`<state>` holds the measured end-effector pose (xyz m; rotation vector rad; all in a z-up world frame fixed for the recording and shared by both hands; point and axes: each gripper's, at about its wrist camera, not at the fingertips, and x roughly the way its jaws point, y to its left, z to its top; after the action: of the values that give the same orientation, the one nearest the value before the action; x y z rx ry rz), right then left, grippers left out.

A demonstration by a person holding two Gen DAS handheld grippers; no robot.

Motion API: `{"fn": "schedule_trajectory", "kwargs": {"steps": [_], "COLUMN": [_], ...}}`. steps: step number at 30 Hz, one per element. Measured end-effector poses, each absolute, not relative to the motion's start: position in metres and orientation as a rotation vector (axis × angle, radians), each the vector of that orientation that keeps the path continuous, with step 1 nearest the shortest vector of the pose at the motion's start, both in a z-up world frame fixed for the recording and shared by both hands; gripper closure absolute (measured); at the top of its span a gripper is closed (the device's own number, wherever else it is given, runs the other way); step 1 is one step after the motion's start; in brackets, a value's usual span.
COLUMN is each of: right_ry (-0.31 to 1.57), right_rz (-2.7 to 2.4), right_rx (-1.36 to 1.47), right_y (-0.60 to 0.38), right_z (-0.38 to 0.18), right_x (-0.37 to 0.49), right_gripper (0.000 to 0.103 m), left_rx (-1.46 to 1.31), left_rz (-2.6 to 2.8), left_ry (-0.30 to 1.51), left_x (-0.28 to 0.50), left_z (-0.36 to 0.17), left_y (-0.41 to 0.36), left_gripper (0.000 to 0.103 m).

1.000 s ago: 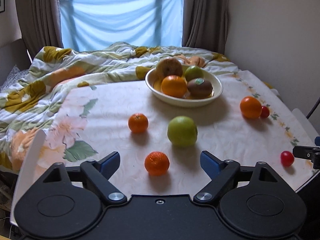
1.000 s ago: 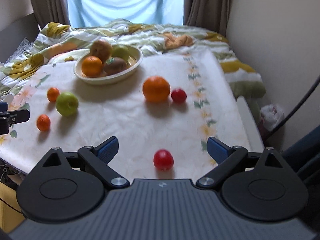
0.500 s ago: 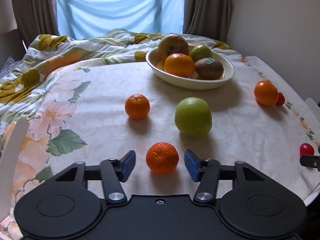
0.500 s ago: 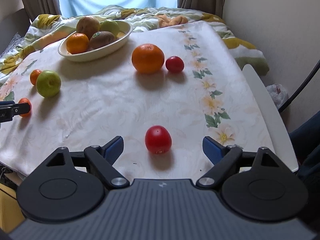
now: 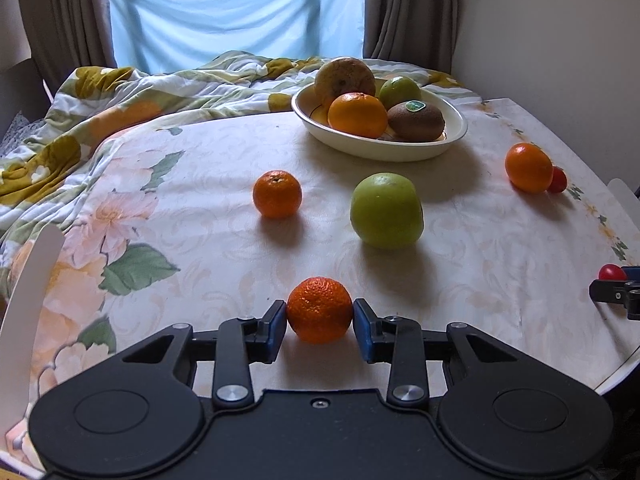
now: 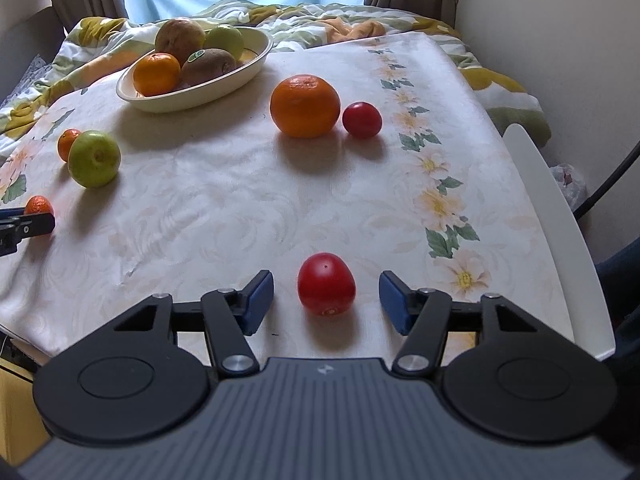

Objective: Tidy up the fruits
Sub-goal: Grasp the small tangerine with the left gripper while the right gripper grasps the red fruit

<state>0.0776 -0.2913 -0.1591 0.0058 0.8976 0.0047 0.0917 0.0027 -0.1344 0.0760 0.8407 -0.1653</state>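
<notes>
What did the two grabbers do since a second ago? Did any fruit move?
The left gripper moved in and closed its pads onto the near mandarin. The right gripper moved up around the red tomato, narrowing but not touching. The bowl and other fruit stayed put.

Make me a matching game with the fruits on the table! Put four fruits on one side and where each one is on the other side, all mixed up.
Fruits:
1. kiwi
2. small mandarin
3. red tomato
4. green apple

Places:
A. between the open fingers of the right gripper, not touched
B. on the tablecloth, in front of the bowl
C. in the bowl, with a sticker on top
D. pinched by the left gripper

Pairs: 1-C, 2-D, 3-A, 4-B
</notes>
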Motion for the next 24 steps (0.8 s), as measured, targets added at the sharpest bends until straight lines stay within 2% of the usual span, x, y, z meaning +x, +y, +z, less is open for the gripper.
{"fn": "schedule_trajectory", "kwargs": {"steps": [2,4,5,12,24], "right_ry": [0.899,0.898,0.898,0.882,0.855], "right_rz": [0.000,0.013,0.016,0.049,0.123], "right_rx": [-0.015,-0.021,-0.030,-0.055,-0.050], "right_y": [-0.289,-0.288,-0.287,-0.284,-0.287], "right_z": [-0.160,-0.159,-0.158,-0.148,-0.099], "right_x": [0.078,0.079,0.079,0.078,0.074], "right_gripper": [0.033,0.047,0.059,0.059,0.059], "left_rx": [0.069,0.065,0.061,0.049,0.017], "left_rz": [-0.157,-0.151,-0.147,-0.131,-0.072], "left_ry": [0.841,0.841,0.840,0.821,0.754], "left_x": [0.088,0.085,0.083,0.066,0.049], "left_z": [-0.133,-0.130,-0.128,-0.107,-0.048], "left_y": [0.004,0.004,0.005,0.001,-0.005], "left_gripper": [0.063,0.063,0.063,0.063,0.064]}}
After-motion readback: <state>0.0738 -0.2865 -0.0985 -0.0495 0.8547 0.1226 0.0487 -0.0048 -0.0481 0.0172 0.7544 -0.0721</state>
